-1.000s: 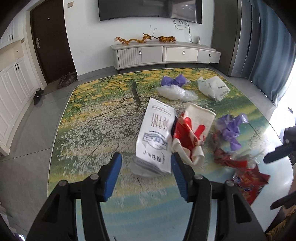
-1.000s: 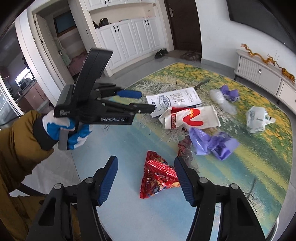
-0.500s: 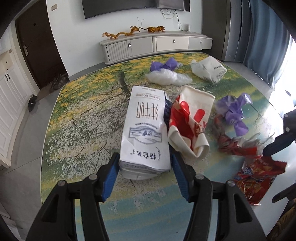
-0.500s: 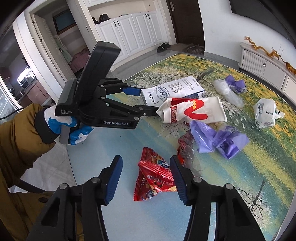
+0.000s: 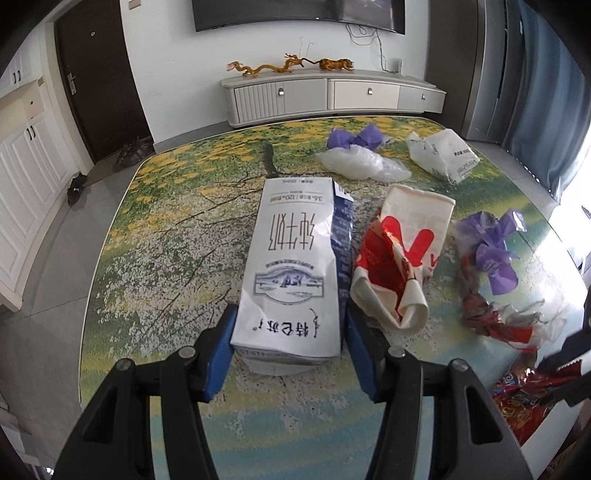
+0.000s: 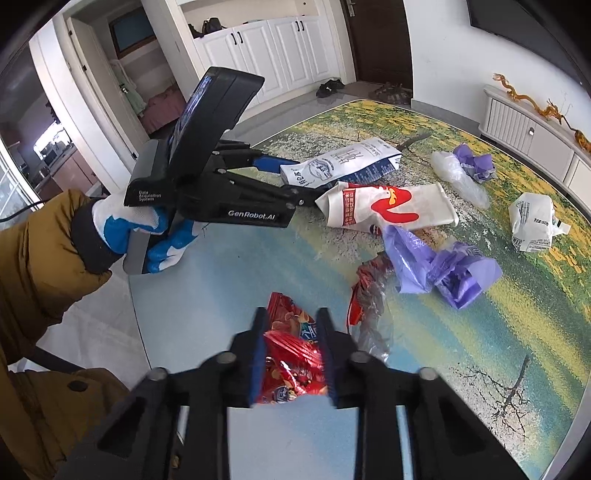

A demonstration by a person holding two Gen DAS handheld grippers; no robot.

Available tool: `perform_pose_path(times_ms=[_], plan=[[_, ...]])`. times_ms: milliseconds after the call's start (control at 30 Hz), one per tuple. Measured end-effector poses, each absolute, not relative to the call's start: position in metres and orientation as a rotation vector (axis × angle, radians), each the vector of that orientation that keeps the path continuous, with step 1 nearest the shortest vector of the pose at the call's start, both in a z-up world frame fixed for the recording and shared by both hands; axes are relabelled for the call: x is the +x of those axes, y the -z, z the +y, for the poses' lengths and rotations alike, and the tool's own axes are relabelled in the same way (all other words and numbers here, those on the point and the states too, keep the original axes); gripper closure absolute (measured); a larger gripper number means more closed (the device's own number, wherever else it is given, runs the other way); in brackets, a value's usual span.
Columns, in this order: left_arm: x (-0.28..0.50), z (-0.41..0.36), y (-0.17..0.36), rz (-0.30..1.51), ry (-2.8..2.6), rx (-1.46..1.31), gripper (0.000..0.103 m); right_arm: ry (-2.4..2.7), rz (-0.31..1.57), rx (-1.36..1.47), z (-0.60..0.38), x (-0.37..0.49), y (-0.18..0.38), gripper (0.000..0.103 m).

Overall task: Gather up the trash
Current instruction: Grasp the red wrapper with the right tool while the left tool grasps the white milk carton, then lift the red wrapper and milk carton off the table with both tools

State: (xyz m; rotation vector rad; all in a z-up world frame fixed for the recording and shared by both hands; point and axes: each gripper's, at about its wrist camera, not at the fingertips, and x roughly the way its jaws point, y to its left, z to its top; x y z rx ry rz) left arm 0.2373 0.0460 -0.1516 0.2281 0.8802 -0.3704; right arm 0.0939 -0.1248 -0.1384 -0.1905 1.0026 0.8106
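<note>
Trash strewn across table (image 5: 155, 417). At left, milk carton (image 5: 291, 273) between left gripper (image 5: 290, 345) pads, seemingly just touching; bare tabletop leftward. At right, near table edge, right gripper (image 6: 291, 354) closing on red snack wrapper (image 6: 291, 356).

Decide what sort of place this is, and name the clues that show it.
Most likely a home living room: a wall-mounted TV above a low cabinet, an entrance door with shoes beside it, and curtains.
</note>
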Motion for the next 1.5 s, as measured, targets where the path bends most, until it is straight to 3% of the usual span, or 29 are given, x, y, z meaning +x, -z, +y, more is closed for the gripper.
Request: perform_pose_path(times_ms=[133, 867, 1500], plan=[[0.231, 0.050, 0.149, 0.870, 0.356, 0.201, 0.050, -0.816, 0.987, -0.192, -0.126, 0.092, 0.136, 0.094], [0.174, 0.083, 0.082, 0.744, 0.284, 0.105, 0.050, -0.762, 0.752, -0.129, -0.164, 0.064, 0.059, 0.095], [0.125, -0.013, 0.004, 0.626, 0.465, 0.166, 0.050, -0.546, 0.523, -0.013, -0.285, 0.025, 0.000, 0.095]])
